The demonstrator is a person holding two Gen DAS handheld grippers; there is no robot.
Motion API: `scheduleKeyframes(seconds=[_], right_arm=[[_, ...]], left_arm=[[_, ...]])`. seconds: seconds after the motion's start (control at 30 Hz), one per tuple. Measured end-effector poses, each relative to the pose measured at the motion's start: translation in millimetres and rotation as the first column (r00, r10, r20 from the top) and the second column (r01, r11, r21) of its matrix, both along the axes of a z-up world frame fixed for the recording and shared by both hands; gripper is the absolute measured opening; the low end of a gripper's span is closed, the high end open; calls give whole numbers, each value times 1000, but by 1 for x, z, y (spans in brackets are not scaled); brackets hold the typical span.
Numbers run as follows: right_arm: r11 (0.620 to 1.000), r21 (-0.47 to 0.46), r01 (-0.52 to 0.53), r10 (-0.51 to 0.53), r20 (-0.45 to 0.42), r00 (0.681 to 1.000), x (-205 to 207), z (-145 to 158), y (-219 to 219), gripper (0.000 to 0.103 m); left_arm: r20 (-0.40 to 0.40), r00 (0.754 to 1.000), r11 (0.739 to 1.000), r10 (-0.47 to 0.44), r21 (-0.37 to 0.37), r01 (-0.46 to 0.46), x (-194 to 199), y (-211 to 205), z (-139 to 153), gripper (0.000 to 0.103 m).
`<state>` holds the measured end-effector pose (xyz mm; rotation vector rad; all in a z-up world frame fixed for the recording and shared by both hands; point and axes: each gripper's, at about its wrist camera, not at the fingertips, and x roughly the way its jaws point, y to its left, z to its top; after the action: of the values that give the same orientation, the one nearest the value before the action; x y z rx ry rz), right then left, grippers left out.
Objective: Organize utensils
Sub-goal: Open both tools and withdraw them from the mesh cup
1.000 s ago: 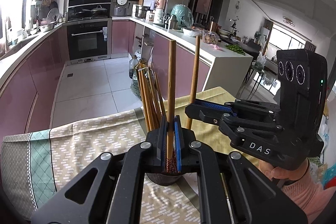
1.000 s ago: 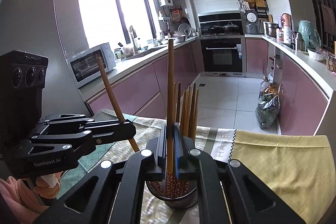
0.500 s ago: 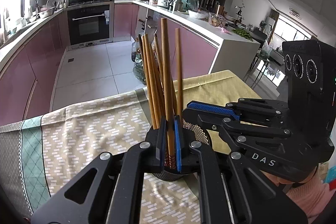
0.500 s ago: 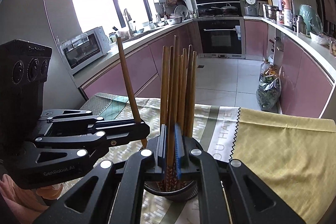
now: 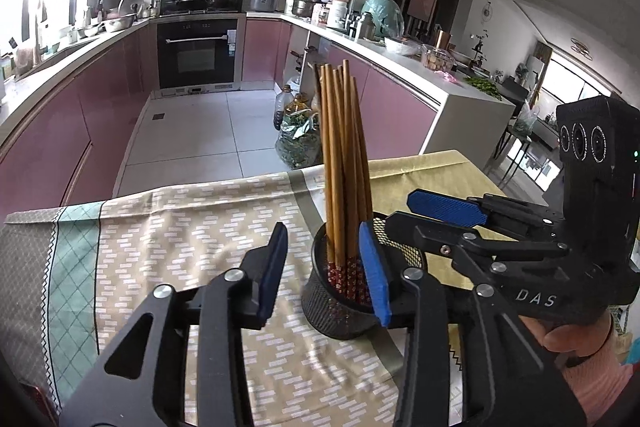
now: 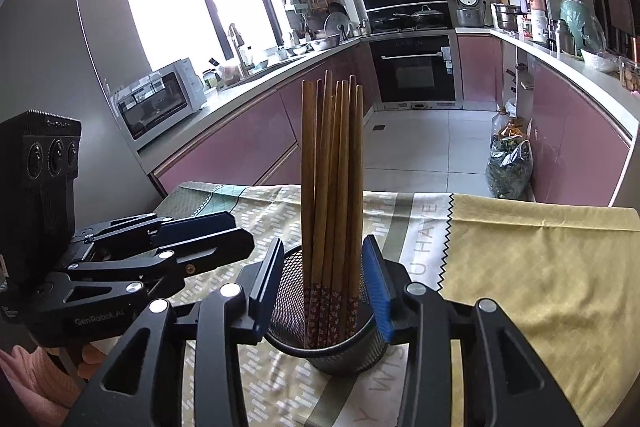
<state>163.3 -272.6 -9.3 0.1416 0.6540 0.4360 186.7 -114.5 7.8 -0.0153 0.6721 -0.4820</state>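
A bundle of brown chopsticks (image 5: 344, 163) (image 6: 332, 179) with red patterned ends stands upright in a black mesh holder (image 5: 340, 311) (image 6: 344, 355) on the table. My left gripper (image 5: 322, 229) is at the holder's near rim, its jaws opening. The chopsticks rise between its blue pads, which do not press on them. From the other side my right gripper (image 6: 323, 242) straddles the same bundle, jaws also opening, pads clear of the sticks. Each gripper shows in the other's view: the right gripper (image 5: 400, 211) beside the holder, the left gripper (image 6: 240, 231) at the holder's left.
A patterned beige and teal tablecloth (image 5: 180, 227) and a yellow cloth (image 6: 520, 267) cover the table. Its far edge drops to a tiled kitchen floor, where a bag of greens (image 5: 298, 143) sits. Pink cabinets and counters line the room beyond.
Both grippers sank toward the holder, each shut on one chopstick. Both have now opened, and the two chopsticks stand in the holder with the others.
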Motion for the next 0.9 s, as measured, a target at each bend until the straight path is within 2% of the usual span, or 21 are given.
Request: scheduleKeyframes(seconds=[0.07, 0.13, 0.37, 0.4, 0.43, 0.53, 0.9], right_arm=[[1000, 1, 6, -6, 4, 1000, -3, -1, 0, 41], [1000, 2, 20, -20, 15, 1000, -7, 0, 0, 56], [997, -22, 70, -69, 78, 995, -30, 1, 7, 71], [997, -26, 74, -71, 88, 994, -33, 1, 8, 79], [996, -32, 83, -80, 101, 992, -38, 0, 11, 89], [994, -41, 101, -95, 136, 986, -49, -3, 17, 96], [993, -51, 111, -100, 178, 979, -78, -17, 39, 96]], left_arm=[[22, 999, 999, 32, 10, -33, -6, 7, 0, 47], [60, 995, 996, 84, 21, -86, -12, 15, 0, 69], [131, 973, 980, 190, 31, -196, -36, 41, -1, 91], [137, 969, 977, 204, 27, -210, -39, 45, -1, 94], [144, 966, 975, 215, 25, -221, -42, 48, -1, 95], [175, 954, 967, 243, 37, -253, -53, 57, -1, 97], [274, 909, 944, 315, 14, -331, -99, 78, 6, 97]])
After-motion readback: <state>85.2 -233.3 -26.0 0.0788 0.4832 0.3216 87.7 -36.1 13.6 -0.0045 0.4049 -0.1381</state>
